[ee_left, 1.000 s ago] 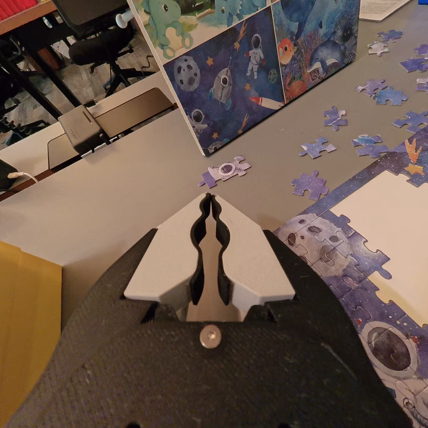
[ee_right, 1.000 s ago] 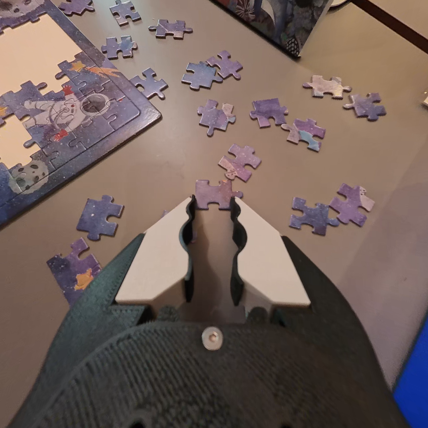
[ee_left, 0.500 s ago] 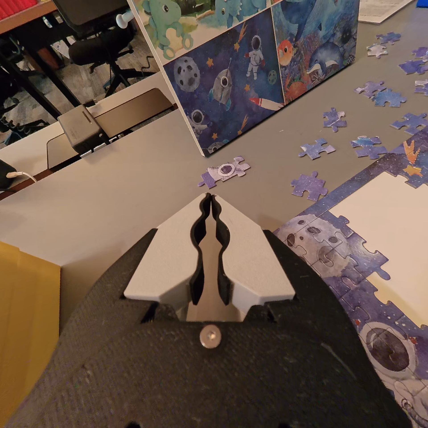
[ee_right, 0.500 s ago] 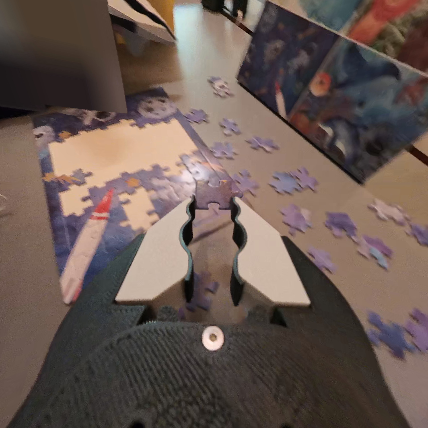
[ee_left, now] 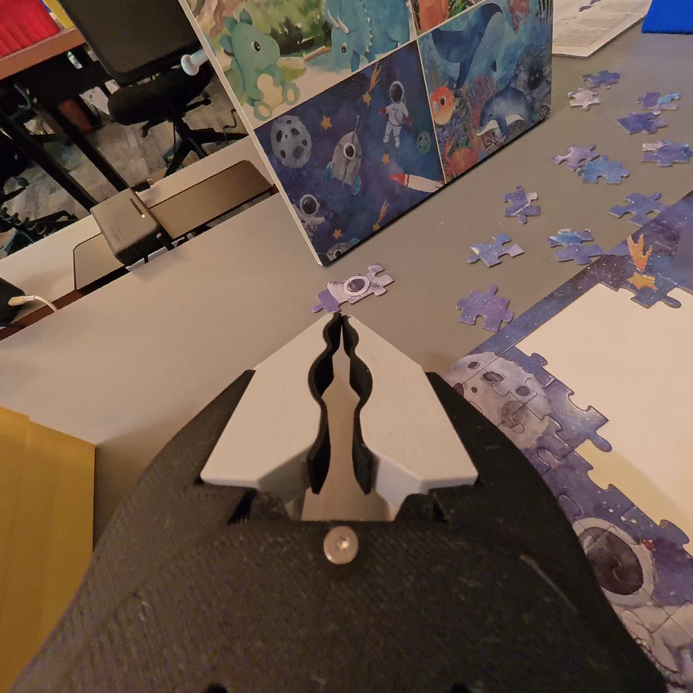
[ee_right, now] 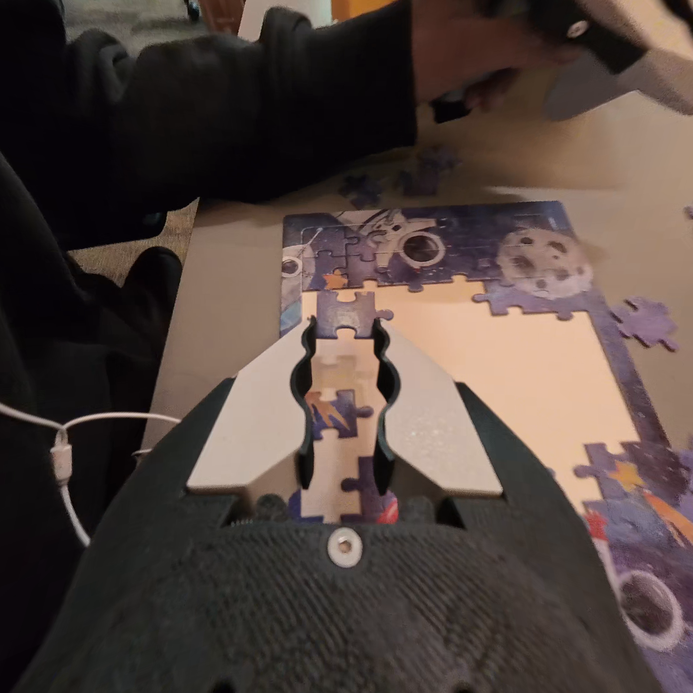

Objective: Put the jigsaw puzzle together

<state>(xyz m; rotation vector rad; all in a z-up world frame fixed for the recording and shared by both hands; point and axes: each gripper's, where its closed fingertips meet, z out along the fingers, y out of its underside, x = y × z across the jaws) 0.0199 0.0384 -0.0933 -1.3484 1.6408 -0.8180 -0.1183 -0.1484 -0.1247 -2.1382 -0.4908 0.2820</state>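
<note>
the right gripper (ee_right: 345,327) pinches a flat, knobbed purple puzzle piece (ee_right: 345,313) by its side edges, now over the glossy cream gap by the puzzle board (ee_right: 618,378)'s far-left corner; a second ago it was low among the loose pieces. only the left view shows the left gripper (ee_left: 342,318), pads together, unmoved beside a rocket piece (ee_left: 354,287) on the matte grey table (ee_left: 187,337).

Grey table (ee_left: 195,337), puzzle board (ee_left: 600,375) (partly filled), loose pieces (ee_left: 483,307), upright box (ee_left: 375,131)

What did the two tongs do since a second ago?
The right tongs lifted a purple puzzle piece from the table and carried it over the puzzle board's bare middle, still gripped. The left tongs stayed shut and empty by the rocket piece.
</note>
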